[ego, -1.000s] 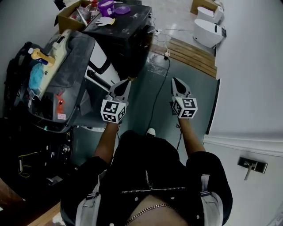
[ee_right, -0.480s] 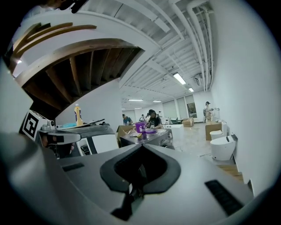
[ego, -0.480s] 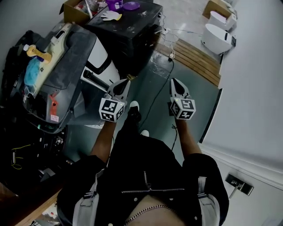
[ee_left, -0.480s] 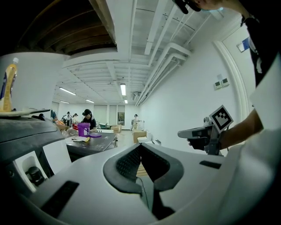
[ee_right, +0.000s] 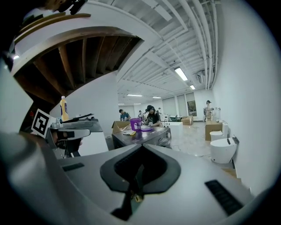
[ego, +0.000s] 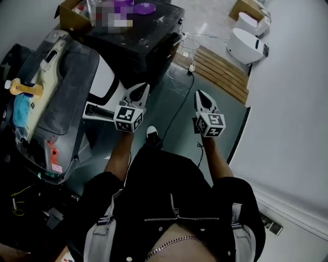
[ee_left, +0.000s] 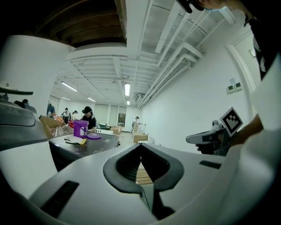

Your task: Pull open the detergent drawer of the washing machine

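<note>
Where the washing machine (ego: pixel 72 97) stands: on the floor (ego: pixel 169 110) at the head view's left edge, well apart from both grippers
Its make: boxy body, dull scuffed grey lid, cream panel along the far-left edge, glossy white side towards the person
Detergent drawer: cannot be picked out on that body in any view
Left gripper (ego: pixel 144 87): smooth white plastic shells tapering to a point, black rubbery lining inside; jaws closed together, nothing between them
Right gripper (ego: pixel 198 94): same shells and lining; jaws closed tip to tip, empty
Marker cubes: square black-and-white patterns, one behind each pair of jaws
Floor surface: grey-green with a sheen; thin black cable (ego: pixel 183 100) trails across it between the grippers
Black bench (ego: pixel 143 38): matte, dusty top, just beyond the washing machine
Purple bucket (ee_right: pixel 135 124): round plastic tub near the bench's far-left corner, a flat purple lid (ego: pixel 145 7) beside it
Yellow bottle (ego: pixel 21 89): slim, white-capped, at the machine's left edge
Slatted platform (ego: pixel 220 66): pale wooden boards against the right wall
Toilets (ego: pixel 245 40): rounded glossy white, beyond the boards
Head view only: the machine's lid from above, cable, boards, the person's black zipped jacket
Gripper views only: white ceiling pipes, strip lights, people far down the hall, and each gripper seen side-on from the other
</note>
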Available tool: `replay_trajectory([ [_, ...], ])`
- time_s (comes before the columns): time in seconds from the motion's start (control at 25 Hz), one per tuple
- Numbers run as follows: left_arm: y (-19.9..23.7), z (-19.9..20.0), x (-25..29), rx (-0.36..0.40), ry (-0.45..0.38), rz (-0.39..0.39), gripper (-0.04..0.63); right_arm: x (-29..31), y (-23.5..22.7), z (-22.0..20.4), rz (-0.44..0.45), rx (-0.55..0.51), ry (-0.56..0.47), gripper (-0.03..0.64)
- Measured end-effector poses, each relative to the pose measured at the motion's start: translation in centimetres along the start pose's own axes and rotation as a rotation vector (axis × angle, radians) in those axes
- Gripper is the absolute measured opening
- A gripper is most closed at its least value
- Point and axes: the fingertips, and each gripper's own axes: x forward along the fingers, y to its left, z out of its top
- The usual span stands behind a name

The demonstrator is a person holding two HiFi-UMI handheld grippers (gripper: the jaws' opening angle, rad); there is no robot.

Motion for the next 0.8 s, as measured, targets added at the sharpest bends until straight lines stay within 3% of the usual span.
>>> replay_trajectory([
  [0.28, 5.7, 0.8, 5.3, 0.016, 0.009, 0.0, 0.02, 8.7, 0.1, 4.4, 0.04, -0.024, -0.012, 0.006],
  [0.52, 8.6, 0.9, 6.9, 0.004, 0.017, 0.007, 0.02, 13.3, 1.7, 4.9, 0.114, -0.011, -0.027, -0.006],
  [0.68, 9.8, 0.9, 7.8, 0.001, 0.028, 0.014, 0.02, 15.6, 1.9, 4.8, 0.115, -0.071, -0.007, -0.005],
  [0.8, 10.4, 0.5, 8.7, 0.001, 0.037, 0.015, 0.02, 16.7, 1.8, 5.0, 0.128, -0.057, -0.025, -0.005],
])
